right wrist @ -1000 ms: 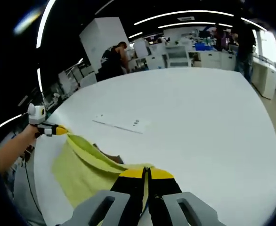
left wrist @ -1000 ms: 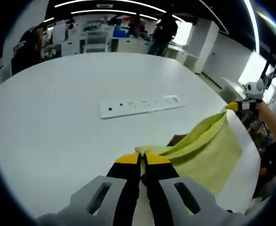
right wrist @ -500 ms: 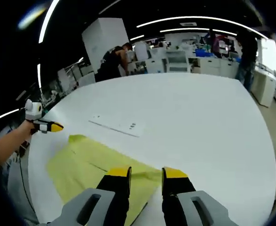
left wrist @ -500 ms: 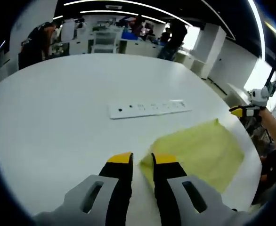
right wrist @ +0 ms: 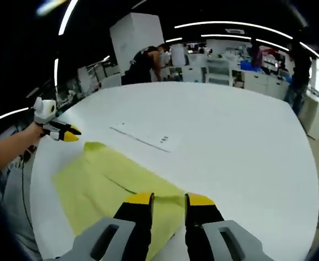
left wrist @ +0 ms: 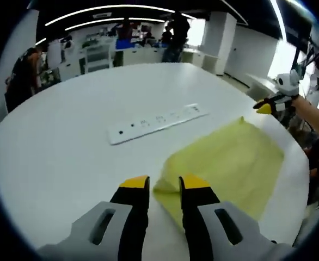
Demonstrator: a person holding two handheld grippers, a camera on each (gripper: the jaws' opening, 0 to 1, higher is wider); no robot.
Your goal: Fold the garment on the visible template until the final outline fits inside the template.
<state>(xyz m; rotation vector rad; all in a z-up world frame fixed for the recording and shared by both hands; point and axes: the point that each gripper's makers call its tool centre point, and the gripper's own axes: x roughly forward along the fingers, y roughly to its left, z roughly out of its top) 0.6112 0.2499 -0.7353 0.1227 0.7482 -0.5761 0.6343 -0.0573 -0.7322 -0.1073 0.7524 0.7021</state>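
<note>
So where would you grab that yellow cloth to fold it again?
Probably by the near corner of the yellow cloth, just ahead of the open left tongs. The cloth lies flat on the white table, so come in low from the near edge and pinch that slightly raised corner; the right tongs could take their own near corner.

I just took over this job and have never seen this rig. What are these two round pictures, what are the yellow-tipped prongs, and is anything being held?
A person holds a two-jaw gripper in each hand; a fisheye camera rides on each. The left gripper rises from the bottom of the left gripper view, the right gripper from the bottom of the right gripper view. Both stand open and hold nothing. On the white table lies a yellow garment, spread fairly flat, with one corner just in front of each gripper. Beyond it lies a flat white strip with dark marks. At each view's edge you see the other gripper in the person's hand.
</note>
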